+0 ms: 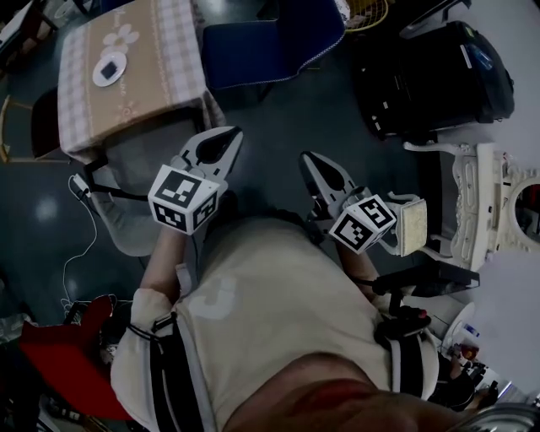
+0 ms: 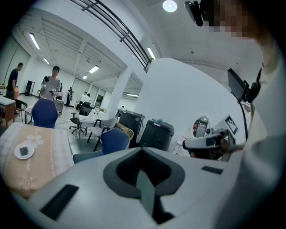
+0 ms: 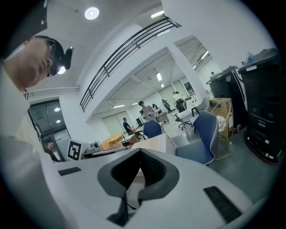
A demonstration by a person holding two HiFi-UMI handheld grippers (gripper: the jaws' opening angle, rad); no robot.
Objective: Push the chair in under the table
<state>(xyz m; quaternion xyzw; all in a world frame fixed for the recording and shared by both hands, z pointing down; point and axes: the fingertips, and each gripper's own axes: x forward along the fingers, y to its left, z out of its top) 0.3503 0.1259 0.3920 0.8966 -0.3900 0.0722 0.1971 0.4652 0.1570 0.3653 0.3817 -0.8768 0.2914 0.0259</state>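
A table (image 1: 164,80) with a beige checked cloth and a white plate (image 1: 110,70) stands at the top left of the head view. A blue chair (image 1: 261,46) is pulled out at its right side. A grey chair (image 1: 126,224) stands at its near edge, partly hidden by my left arm. My left gripper (image 1: 232,135) is shut and empty, hovering by the table's near right corner. My right gripper (image 1: 308,160) is also shut and empty, over bare floor to the right. The left gripper view shows the table (image 2: 40,161) and blue chair (image 2: 114,141) ahead; the right gripper view shows the blue chair (image 3: 203,138).
Black bins (image 1: 439,76) stand at the top right, with a wicker basket (image 1: 367,13) beside them. White ornate furniture (image 1: 481,202) is at the right. A red object (image 1: 67,354) lies at the bottom left. A white cable (image 1: 80,253) trails on the floor. Several people stand far off.
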